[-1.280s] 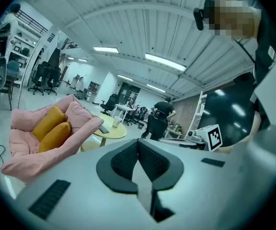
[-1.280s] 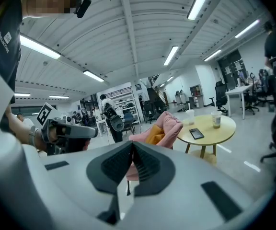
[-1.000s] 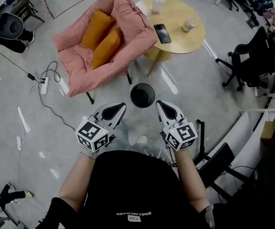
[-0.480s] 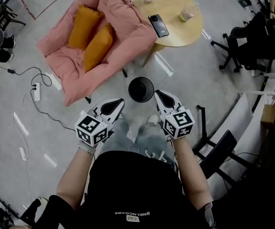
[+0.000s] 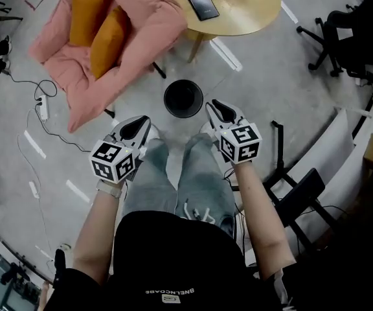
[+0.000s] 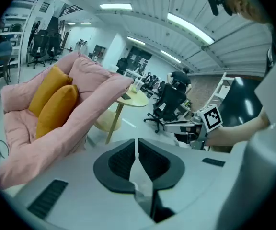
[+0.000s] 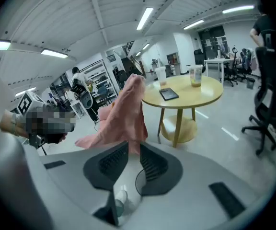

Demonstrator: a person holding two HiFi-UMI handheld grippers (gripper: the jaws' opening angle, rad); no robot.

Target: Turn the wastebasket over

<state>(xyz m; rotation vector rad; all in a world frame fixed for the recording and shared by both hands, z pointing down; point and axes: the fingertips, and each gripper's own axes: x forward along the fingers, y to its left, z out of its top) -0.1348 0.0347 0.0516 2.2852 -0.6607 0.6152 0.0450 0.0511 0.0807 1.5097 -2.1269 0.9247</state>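
Note:
The black round wastebasket (image 5: 183, 98) stands upright on the grey floor, mouth up, just in front of the person's knees. My left gripper (image 5: 141, 120) is low and to the basket's left, a little short of it, with its jaws shut and nothing in them (image 6: 137, 140). On the basket's right, close to its rim, my right gripper (image 5: 214, 105) has just been opening its jaws; a narrow gap shows between the fingers (image 7: 134, 145) with nothing in it. Neither gripper touches the basket.
A pink armchair (image 5: 141, 24) with orange cushions (image 5: 102, 34) stands behind the basket to the left. A round wooden table (image 5: 238, 8) holding a phone (image 5: 200, 1) is behind to the right. A cable and power strip (image 5: 42, 109) lie on the left; black stands (image 5: 290, 173) on the right.
Both grippers have sunk toward the floor and closer to the basket as the person crouched; the knees now show. The right jaws have parted slightly.

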